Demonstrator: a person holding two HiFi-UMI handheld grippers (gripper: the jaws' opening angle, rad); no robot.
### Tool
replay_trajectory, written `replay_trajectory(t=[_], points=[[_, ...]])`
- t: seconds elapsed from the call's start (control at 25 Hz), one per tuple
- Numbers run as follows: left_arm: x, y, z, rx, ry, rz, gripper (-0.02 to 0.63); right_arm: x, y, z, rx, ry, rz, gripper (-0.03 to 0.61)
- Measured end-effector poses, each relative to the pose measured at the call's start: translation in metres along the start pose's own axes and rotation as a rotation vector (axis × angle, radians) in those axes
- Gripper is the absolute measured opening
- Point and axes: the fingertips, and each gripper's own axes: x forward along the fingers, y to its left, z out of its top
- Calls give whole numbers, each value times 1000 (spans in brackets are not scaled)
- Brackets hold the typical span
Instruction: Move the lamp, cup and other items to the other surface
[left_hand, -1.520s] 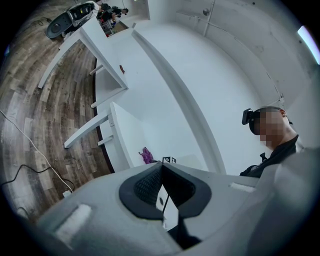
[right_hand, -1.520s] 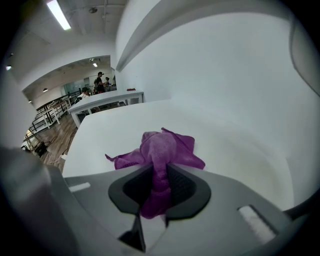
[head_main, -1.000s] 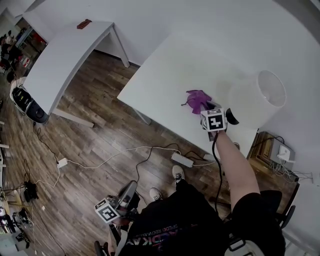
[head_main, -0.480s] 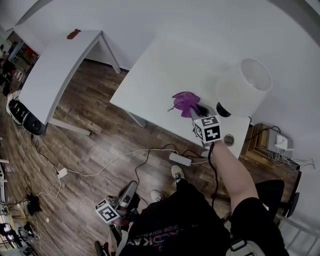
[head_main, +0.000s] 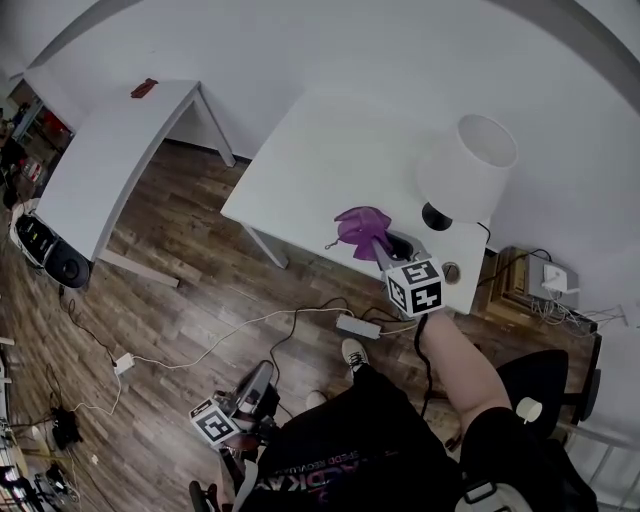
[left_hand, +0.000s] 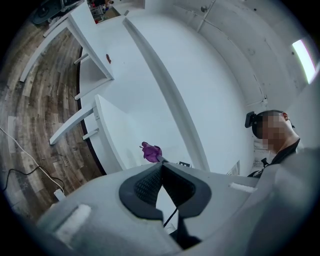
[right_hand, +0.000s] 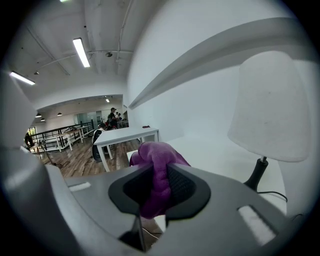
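My right gripper (head_main: 383, 247) is shut on a purple cloth (head_main: 358, 225), held above the near edge of the white table (head_main: 330, 140). In the right gripper view the cloth (right_hand: 157, 165) bulges out between the pads of that gripper (right_hand: 159, 189). A lamp with a white shade (head_main: 466, 167) and a black base (head_main: 437, 217) stands on the table just right of the gripper, and its shade (right_hand: 272, 105) shows close by. My left gripper (head_main: 250, 392) hangs low by the person's legs, and its jaws (left_hand: 162, 166) are shut on nothing.
A second white table (head_main: 110, 150) stands to the left with a small red thing (head_main: 143, 88) on its far end. On the wooden floor lie a power strip (head_main: 359, 326) and cables. A black device (head_main: 45, 250) sits at far left. A chair (head_main: 530, 395) is behind the person.
My right gripper has lifted the purple cloth off the table and drawn it back toward the near edge, away from the lamp. The left gripper has stayed where it was.
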Motion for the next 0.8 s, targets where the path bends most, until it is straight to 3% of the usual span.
replay_trajectory(t=[0.44,0.8], points=[[-36,-20,-9,31,58,-71,-5,-92,62,-20,80,-62,1,72],[-40,-42,-49,27,212,-166,-5,-184,100,-48,161,-123,-66,72]])
